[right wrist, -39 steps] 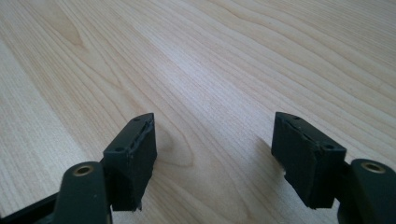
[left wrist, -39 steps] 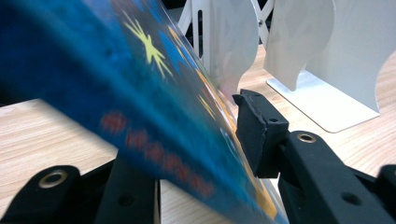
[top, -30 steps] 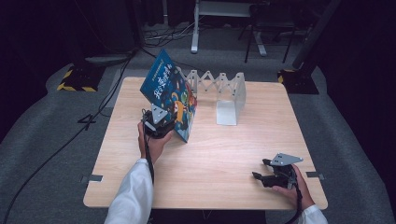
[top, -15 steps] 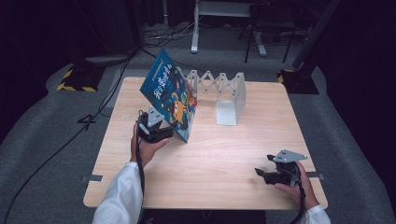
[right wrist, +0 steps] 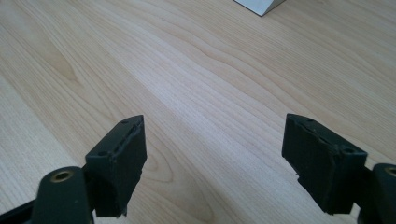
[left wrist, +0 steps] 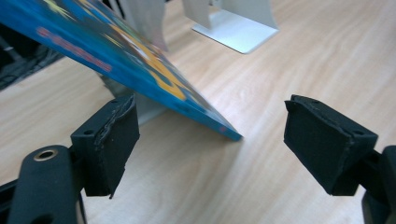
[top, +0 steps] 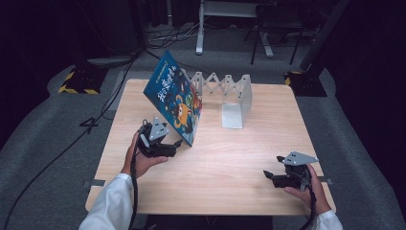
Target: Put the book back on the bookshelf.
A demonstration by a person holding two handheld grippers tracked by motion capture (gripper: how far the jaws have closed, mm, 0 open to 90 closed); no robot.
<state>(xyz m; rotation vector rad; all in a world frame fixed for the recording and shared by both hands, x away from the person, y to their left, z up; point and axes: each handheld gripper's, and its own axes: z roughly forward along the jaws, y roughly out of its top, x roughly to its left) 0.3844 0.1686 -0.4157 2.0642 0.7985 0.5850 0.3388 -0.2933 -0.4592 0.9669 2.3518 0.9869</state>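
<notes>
Now book leans tilted, spine up-left.

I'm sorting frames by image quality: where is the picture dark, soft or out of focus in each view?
High view: the table is evenly lit and the room around it nearly black. Left gripper view: the blue book close to the lens is blurred, its print unreadable, while the wood grain is sharper. Right gripper view: grain crisp mid-frame, with the near black pads slightly soft.
</notes>
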